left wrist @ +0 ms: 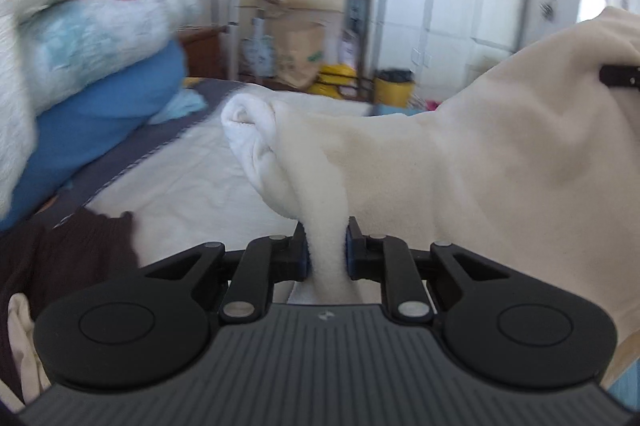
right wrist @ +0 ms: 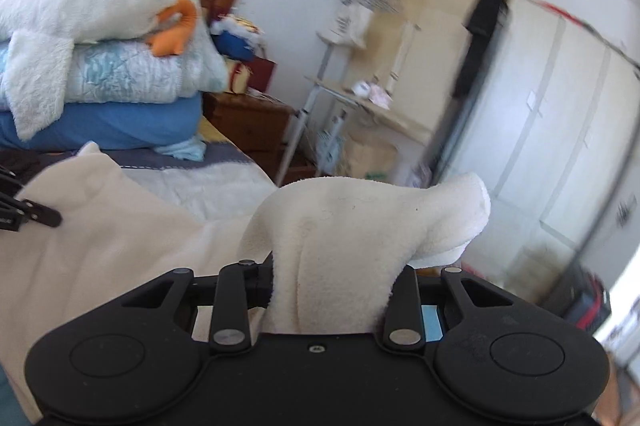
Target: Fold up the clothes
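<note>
A cream fleece garment [left wrist: 460,162] hangs stretched between my two grippers above the bed. My left gripper [left wrist: 326,254] is shut on a bunched edge of it, with a rolled white cuff [left wrist: 248,126] sticking up beyond the fingers. My right gripper [right wrist: 332,286] is shut on another edge of the same cream garment [right wrist: 340,226], which covers its fingers. The right gripper's tip shows in the left wrist view [left wrist: 618,76] at the far right. The left gripper's tip shows in the right wrist view [right wrist: 28,214] at the left.
A bed with a white sheet [left wrist: 188,182] lies below. A dark brown garment [left wrist: 60,258] lies at its near left. A pile of blue pillow, light quilt and white plush duck [right wrist: 92,58] sits at the headboard. A rack and cupboards [right wrist: 560,130] stand beyond.
</note>
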